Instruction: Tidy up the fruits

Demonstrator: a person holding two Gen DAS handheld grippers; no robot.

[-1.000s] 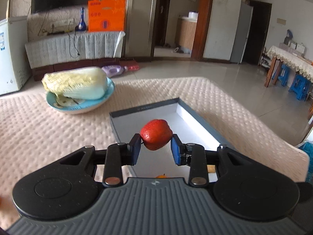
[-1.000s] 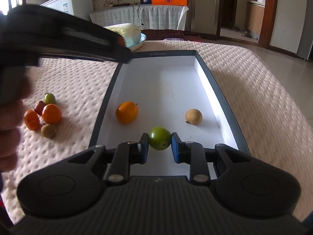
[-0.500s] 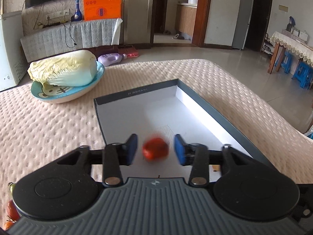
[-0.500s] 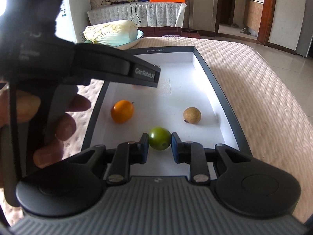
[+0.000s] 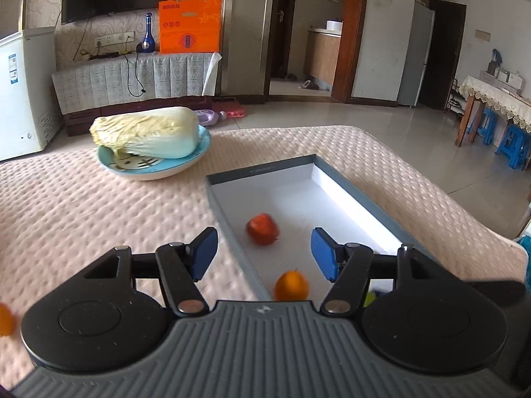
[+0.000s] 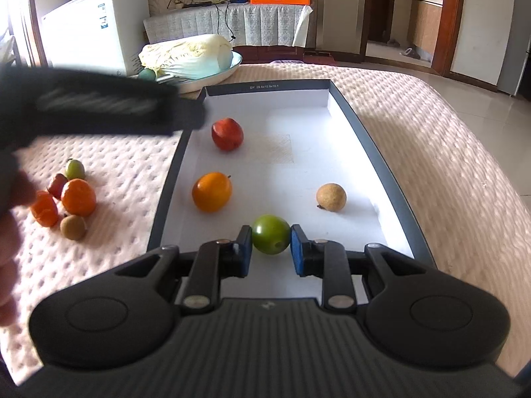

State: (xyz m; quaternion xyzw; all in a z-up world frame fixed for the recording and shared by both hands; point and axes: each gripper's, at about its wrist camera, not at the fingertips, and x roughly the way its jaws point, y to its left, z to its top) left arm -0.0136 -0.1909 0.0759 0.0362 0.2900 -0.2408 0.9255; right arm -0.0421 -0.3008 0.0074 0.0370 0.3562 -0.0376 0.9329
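Note:
A grey-rimmed white tray (image 6: 375, 152) lies on the pink quilted table. In it lie a red fruit (image 6: 227, 134), an orange (image 6: 211, 191) and a brown round fruit (image 6: 331, 197). My right gripper (image 6: 271, 248) is shut on a green fruit (image 6: 270, 238) at the tray's near end. My left gripper (image 5: 264, 253) is open and empty above the tray's left rim (image 5: 232, 232); the red fruit (image 5: 262, 229) lies ahead of it and the orange (image 5: 291, 286) below it. The left gripper shows as a blurred dark bar in the right wrist view (image 6: 99, 106).
Several loose fruits (image 6: 66, 199) sit on the quilt left of the tray. A blue plate (image 5: 152, 169) with a cabbage (image 5: 149, 132) stands behind the tray. The table edge (image 5: 464, 212) drops off to the floor on the right.
My left gripper opened and let the red fruit fall into the tray, then drew back to the left. My right gripper stayed shut on the green fruit.

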